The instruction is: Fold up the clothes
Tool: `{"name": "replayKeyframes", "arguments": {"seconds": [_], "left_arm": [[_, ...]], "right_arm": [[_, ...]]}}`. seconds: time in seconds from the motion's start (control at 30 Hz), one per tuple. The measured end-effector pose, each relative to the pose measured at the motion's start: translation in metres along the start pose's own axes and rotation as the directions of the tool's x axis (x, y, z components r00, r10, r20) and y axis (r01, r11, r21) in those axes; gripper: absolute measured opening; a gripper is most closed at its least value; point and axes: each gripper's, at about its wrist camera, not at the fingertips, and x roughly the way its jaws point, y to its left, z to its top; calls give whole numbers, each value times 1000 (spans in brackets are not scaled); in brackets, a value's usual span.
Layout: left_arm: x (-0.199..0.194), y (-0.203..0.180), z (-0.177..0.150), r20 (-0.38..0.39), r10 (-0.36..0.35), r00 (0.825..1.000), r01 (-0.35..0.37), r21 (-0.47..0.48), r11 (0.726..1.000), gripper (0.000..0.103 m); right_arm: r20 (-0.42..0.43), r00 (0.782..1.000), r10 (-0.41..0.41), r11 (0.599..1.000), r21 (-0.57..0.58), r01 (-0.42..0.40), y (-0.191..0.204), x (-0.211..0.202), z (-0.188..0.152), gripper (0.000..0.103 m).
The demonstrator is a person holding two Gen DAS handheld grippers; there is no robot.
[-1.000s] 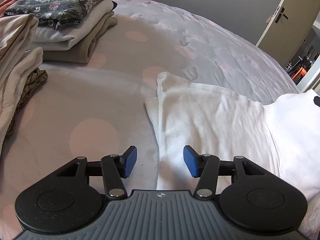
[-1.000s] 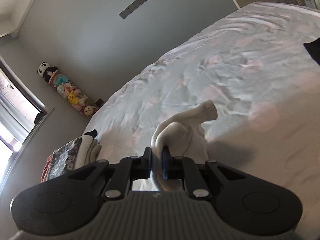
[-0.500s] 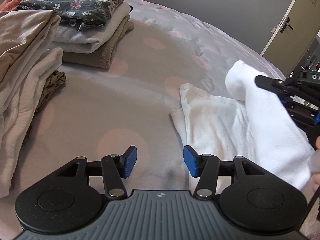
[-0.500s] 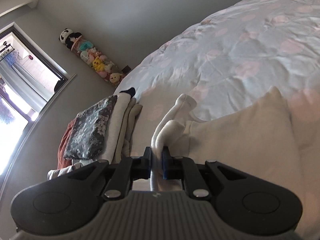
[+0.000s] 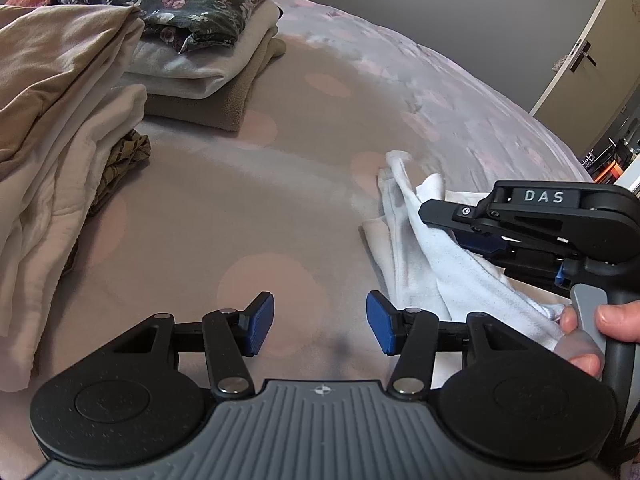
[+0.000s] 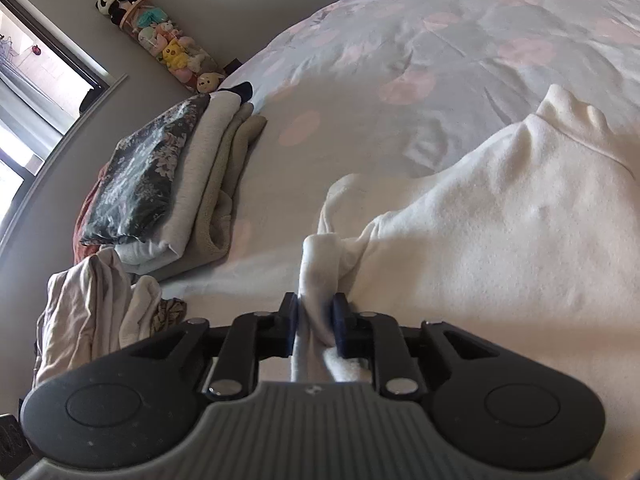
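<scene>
A white sweater (image 6: 500, 216) lies on the bed; in the left wrist view its folded edge (image 5: 416, 248) shows at the right. My right gripper (image 6: 316, 316) is shut on a bunched fold of the white sweater and holds it low over the garment; it shows in the left wrist view (image 5: 460, 220) at the right, with a hand on its handle. My left gripper (image 5: 320, 320) is open and empty, low over the bedspread just left of the sweater.
A stack of folded clothes topped by a dark floral garment (image 5: 176, 4) sits at the far left. A pile of cream clothes (image 5: 52, 128) lies at the near left. The spotted bedspread (image 5: 240, 184) lies between. Plush toys (image 6: 168, 44) stand by the wall.
My right gripper has carried the sweater's fold leftward and down over the garment. My left gripper has shifted left, away from the sweater, and stays open.
</scene>
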Motion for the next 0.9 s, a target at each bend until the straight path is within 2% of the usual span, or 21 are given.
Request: {"name": "replayKeyframes", "arguments": {"seconds": [0.07, 0.2, 0.27, 0.5, 0.77, 0.9], "left_arm": [[-6, -4, -1, 5, -2, 1000, 2, 4, 1000, 49], [-21, -11, -7, 15, -20, 1000, 20, -1, 1000, 49], [-27, -15, -11, 19, -25, 1000, 25, -1, 1000, 49], [-41, -16, -26, 3, -47, 999, 48, -28, 998, 50], [-38, -4, -53, -73, -139, 988, 127, -139, 982, 51], [-28, 2, -64, -89, -195, 977, 172, -223, 960, 50]], "right_arm": [[29, 999, 19, 1000, -17, -18, 4, -19, 1, 36], [103, 994, 40, 998, -50, -35, 0, -73, -8, 42], [133, 991, 25, 999, -48, -19, -9, -96, -16, 53], [134, 988, -72, 995, -52, 79, -44, -139, -62, 52], [100, 977, -186, 962, -183, 202, -63, -164, -113, 52], [86, 967, -241, 941, -223, 254, -74, -172, -135, 52]]}}
